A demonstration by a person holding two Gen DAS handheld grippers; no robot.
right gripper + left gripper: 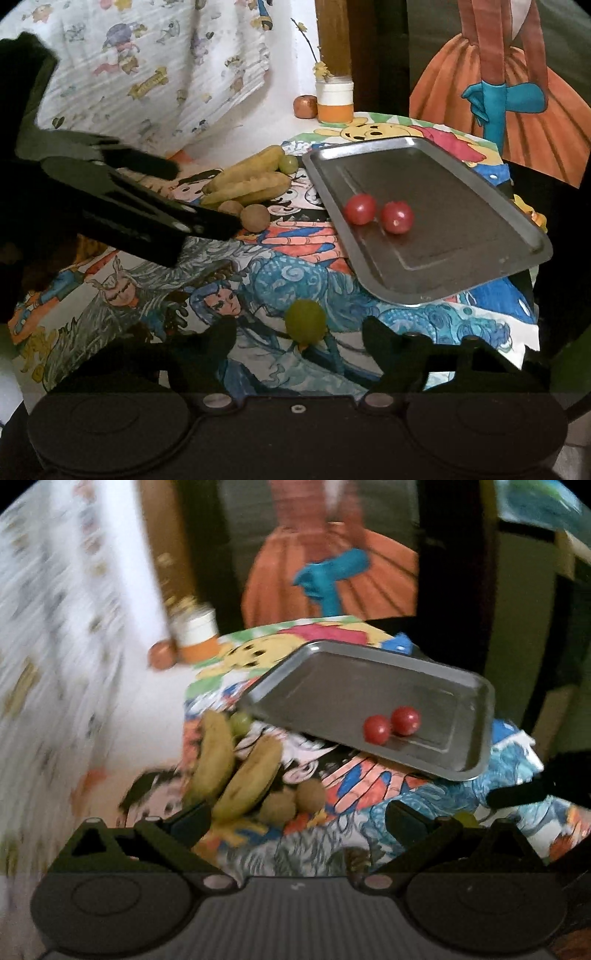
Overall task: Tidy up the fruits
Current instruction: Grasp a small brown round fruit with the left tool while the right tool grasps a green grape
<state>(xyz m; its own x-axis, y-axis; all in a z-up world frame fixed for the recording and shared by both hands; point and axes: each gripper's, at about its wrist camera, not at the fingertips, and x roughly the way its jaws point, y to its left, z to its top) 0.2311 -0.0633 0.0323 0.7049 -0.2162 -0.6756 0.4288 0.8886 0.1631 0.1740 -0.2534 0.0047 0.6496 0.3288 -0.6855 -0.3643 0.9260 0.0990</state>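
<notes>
A metal tray (pixel 461 236) (pixel 332 686) lies on a cartoon-print cloth and holds two red cherry tomatoes (pixel 376 214) (pixel 391 723). Left of it lie two yellow bananas (pixel 243 181) (pixel 236 764), two brown round fruits (pixel 255 218) (pixel 291 799) and a green grape (pixel 289 163) (pixel 242 722). Another green grape (pixel 306 321) (pixel 466 818) lies just ahead of my open, empty right gripper (pixel 299 330). My left gripper (pixel 297 816) is open and empty, just short of the brown fruits; it shows in the right wrist view (pixel 207 218) at left.
An orange-and-white jar (pixel 335 101) (pixel 195 631) and a small orange ball (pixel 305 106) (pixel 161 655) stand at the far edge by a wooden post. A printed curtain (pixel 147 66) hangs at left. A painted picture with an orange skirt (pixel 517 96) stands behind.
</notes>
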